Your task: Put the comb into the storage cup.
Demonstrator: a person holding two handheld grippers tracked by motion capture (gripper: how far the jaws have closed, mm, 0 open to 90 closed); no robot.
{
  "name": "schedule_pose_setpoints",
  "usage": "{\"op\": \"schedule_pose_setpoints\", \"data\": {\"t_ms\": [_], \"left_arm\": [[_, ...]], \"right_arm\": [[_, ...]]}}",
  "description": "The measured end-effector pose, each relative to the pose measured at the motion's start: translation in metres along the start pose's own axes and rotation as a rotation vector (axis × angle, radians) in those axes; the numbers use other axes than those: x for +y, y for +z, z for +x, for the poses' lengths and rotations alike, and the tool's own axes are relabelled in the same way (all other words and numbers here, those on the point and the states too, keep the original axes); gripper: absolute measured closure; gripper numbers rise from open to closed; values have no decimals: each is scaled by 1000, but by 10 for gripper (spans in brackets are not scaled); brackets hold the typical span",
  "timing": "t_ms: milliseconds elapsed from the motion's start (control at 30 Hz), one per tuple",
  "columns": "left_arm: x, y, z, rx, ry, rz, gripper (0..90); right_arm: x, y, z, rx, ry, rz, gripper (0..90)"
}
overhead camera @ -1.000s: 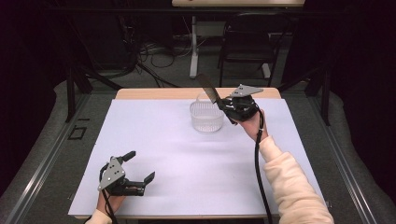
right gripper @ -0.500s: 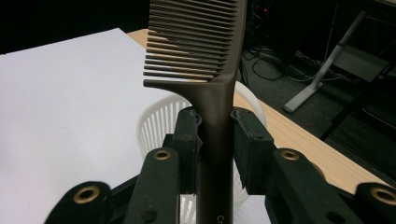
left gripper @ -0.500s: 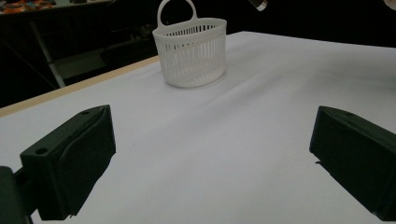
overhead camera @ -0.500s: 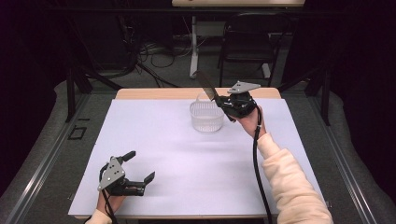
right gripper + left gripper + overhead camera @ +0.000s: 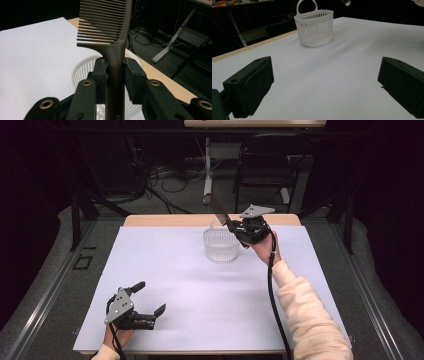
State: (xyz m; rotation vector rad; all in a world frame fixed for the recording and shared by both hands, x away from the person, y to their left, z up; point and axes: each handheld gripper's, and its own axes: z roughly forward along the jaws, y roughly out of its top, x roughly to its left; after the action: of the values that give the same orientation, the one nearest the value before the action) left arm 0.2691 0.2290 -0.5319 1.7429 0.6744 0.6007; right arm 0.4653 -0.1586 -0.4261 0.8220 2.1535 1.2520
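The right gripper (image 5: 231,224) has its jaws pressed on the handle of a dark comb (image 5: 110,30), just above the white basket (image 5: 221,245), at 12 o'clock on the table (image 5: 165,270). The left gripper (image 5: 150,299) rests at 7 o'clock, jaws wide apart and holding nothing.

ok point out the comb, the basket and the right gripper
comb (image 5: 105,22), right gripper view, on its teeth
white slotted basket (image 5: 315,30), left gripper view, on its front wall
right gripper (image 5: 115,75), right gripper view, between the pads clamping the comb's handle
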Motion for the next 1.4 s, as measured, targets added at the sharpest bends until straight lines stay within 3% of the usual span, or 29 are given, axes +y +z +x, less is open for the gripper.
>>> {"op": "schedule_pose_setpoints", "data": {"t_ms": [467, 1400], "left_arm": [[0, 0, 0, 1, 1, 2, 4], [0, 0, 0, -4, -9, -3, 4]], "right_arm": [[0, 7, -2, -30, -11, -30, 726], [6, 19, -4, -40, -47, -101, 726]]}}
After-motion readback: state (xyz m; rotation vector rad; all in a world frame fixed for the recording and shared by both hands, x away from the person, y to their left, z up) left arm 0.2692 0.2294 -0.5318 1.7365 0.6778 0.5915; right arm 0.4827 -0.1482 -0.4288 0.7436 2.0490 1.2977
